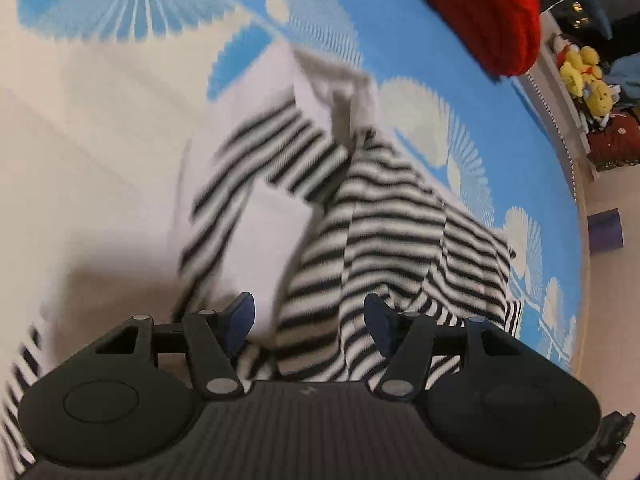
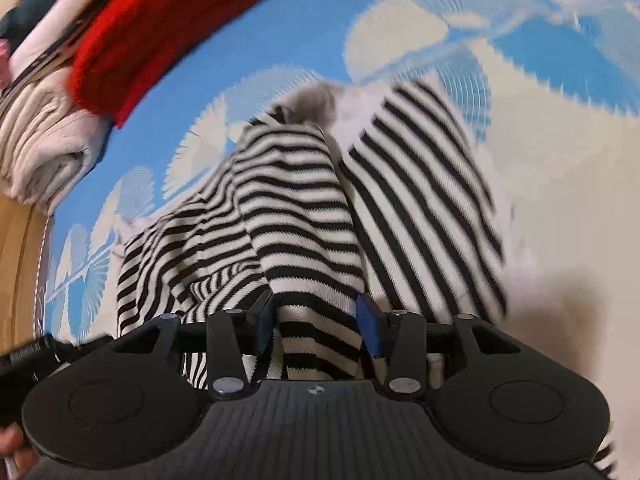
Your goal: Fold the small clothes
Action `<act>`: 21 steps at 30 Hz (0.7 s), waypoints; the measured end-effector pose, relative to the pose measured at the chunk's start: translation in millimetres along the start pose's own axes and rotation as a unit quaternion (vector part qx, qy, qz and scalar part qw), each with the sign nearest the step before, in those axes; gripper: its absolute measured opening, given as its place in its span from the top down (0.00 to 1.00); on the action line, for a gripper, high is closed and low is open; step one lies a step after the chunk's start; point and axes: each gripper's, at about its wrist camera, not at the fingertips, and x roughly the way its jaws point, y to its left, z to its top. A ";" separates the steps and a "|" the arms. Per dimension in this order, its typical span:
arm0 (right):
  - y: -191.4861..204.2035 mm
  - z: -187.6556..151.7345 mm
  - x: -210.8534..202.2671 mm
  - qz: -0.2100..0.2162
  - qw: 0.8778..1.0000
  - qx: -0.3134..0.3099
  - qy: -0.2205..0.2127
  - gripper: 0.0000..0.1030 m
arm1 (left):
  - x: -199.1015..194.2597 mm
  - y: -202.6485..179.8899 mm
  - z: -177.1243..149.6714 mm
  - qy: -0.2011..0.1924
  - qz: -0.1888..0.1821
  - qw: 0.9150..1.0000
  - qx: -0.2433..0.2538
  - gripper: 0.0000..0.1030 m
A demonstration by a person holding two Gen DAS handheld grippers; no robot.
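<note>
A black-and-white striped garment with white parts (image 1: 384, 220) lies rumpled on a blue and cream patterned sheet (image 1: 100, 120). In the left wrist view it runs from the middle of the picture down under my left gripper (image 1: 310, 320). The jaws stand open and a striped fold lies loose between them. In the right wrist view the same garment (image 2: 288, 200) bunches up in front of my right gripper (image 2: 316, 320). A ridge of striped cloth sits between its open blue pads (image 2: 370, 332), and I see no pinch on it.
A red knitted piece (image 2: 160, 28) tops a stack of folded clothes (image 2: 44, 148) at the sheet's far left, also seen in the left wrist view (image 1: 492, 12). A wooden edge (image 2: 16, 260) borders the sheet. Yellow plush toys (image 1: 584, 76) and a purple box (image 1: 606, 230) lie beyond it.
</note>
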 end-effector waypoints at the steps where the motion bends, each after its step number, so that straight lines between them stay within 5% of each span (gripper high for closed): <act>1: 2.1 0.0 2.6 -0.004 1.000 0.005 0.000 0.56 | 5.9 -0.4 -0.5 0.006 -0.001 1.000 -0.002 0.37; 3: 3.5 -4.1 2.5 -0.008 1.000 0.013 -0.007 0.57 | 11.8 -8.1 -6.4 0.011 -0.004 1.000 0.007 0.47; 4: 4.7 -4.9 1.1 -0.005 1.000 0.018 -0.013 0.67 | 15.0 -13.5 -8.5 0.012 -0.002 1.000 0.018 0.54; 6: 5.9 -4.4 -4.1 0.018 0.999 0.032 -0.028 0.91 | 19.3 -21.8 -10.2 0.008 0.000 0.999 0.041 0.90; 8: 5.9 -2.6 -17.8 0.067 0.994 0.054 -0.064 0.97 | 13.4 -26.5 -8.4 -0.021 -0.012 0.998 0.054 0.96; 10: 4.4 0.2 -43.6 0.145 0.979 0.076 -0.124 0.98 | -15.6 -29.9 -2.0 -0.091 -0.058 0.992 0.063 0.97; 13: 5.6 0.8 -84.1 0.206 0.952 0.057 -0.221 1.00 | -68.2 -33.3 7.6 -0.202 -0.116 0.966 0.111 0.97; 14: 4.0 0.5 -87.8 0.194 0.953 0.054 -0.226 1.00 | -73.1 -28.8 10.3 -0.200 -0.120 0.966 0.115 0.97; 16: -5.2 0.1 -77.9 0.155 0.967 0.068 -0.192 1.00 | -52.0 -13.4 14.3 -0.113 -0.096 0.984 0.096 0.97; 19: -21.8 -5.8 -39.4 0.081 0.988 0.097 -0.093 0.99 | -7.0 13.5 6.1 0.004 0.007 0.997 0.074 0.95; 21: -24.3 -8.6 -22.8 0.068 0.989 0.116 -0.060 0.95 | -1.5 26.7 7.4 0.016 0.017 0.999 0.036 0.68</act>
